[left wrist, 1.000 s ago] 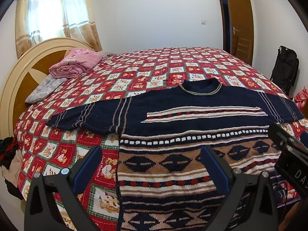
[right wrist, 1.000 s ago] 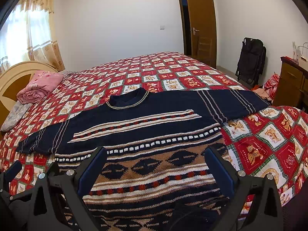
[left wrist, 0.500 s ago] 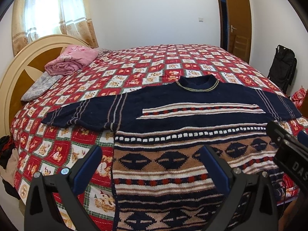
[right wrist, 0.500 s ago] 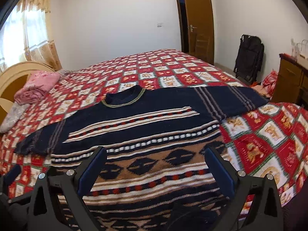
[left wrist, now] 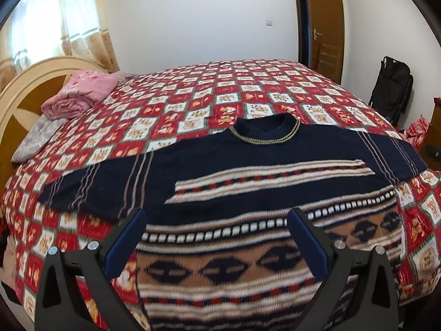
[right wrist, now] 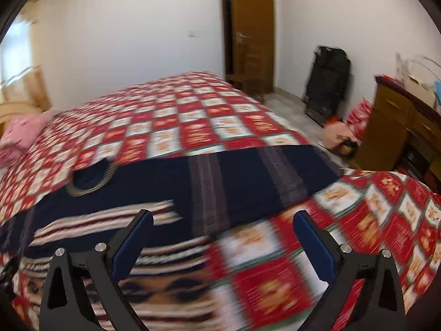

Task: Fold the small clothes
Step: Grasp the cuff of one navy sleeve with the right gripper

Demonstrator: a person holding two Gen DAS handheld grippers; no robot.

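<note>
Left hand-held gripper (left wrist: pixel 216 237) gaping, empty | right hand-held gripper (right wrist: pixel 223 237) gaping, empty | risk: snagging one layer of sweater (left wrist: pixel 248 171), bunching on bed (left wrist: pixel 220 88)

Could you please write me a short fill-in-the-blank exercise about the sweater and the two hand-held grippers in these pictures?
1. The sweater lies spread flat on the ____.
2. Both the left hand-held gripper and the right hand-held gripper have their jaws ____.
3. The folded bundle near the headboard is ____ in colour.
4. The door behind the bed stands ____.

Missing words: bed; open; pink; open
</note>
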